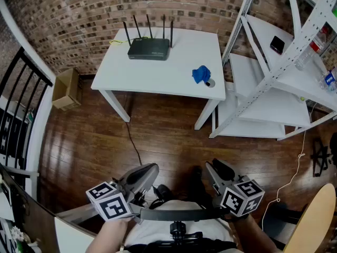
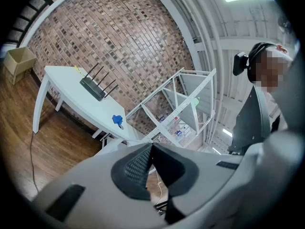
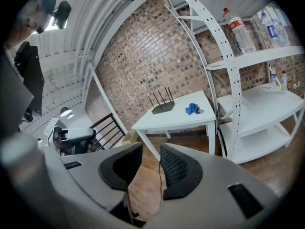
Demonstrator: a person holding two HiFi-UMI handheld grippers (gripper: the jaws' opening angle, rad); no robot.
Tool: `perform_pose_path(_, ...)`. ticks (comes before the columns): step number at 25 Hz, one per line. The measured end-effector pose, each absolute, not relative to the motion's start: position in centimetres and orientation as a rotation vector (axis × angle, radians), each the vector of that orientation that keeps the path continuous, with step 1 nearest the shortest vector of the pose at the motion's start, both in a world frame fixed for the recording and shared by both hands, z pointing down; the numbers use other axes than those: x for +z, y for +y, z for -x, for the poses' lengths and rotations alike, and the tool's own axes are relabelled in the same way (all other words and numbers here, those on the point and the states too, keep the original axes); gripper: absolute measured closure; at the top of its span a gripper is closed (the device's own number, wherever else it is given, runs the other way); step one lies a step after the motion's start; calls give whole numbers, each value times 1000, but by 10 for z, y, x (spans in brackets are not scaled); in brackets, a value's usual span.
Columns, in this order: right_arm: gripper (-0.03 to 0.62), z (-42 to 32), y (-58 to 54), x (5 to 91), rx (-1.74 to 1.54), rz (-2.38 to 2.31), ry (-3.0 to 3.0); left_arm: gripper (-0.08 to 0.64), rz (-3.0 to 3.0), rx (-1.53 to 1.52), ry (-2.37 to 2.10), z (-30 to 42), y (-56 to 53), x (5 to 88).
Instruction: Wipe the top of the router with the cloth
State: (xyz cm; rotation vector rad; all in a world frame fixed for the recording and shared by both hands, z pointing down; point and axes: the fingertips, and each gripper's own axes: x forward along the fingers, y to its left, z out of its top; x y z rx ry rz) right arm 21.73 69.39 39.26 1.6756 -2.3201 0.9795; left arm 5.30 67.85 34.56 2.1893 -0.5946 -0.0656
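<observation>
The router (image 1: 149, 48) sits at the far edge of the white tabletop (image 1: 158, 75), antennas up. The blue cloth (image 1: 200, 74) lies bunched near the right front corner, well apart from it, beside a small round item (image 1: 210, 83) too tiny to identify. Low by the person, the left hand-held gripper (image 1: 146, 173) is clenched on nothing, and the right hand-held gripper (image 1: 219, 171) is slightly parted and empty.

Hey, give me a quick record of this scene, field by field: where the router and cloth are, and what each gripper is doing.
router: on the white table, by its far edge, antennas up
cloth: blue, bunched, near table's right front corner, apart from router
left gripper: fingers together, empty, short of the table
right gripper: fingers slightly apart, empty, short of the table
wiping: not begun
</observation>
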Motion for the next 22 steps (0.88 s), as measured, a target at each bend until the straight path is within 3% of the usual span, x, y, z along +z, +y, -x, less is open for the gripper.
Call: perform_pose_path(22, 457, -193, 683, 380, 929, -1658, -2294, 505, -2193, -108, -639, -29, 672, 342)
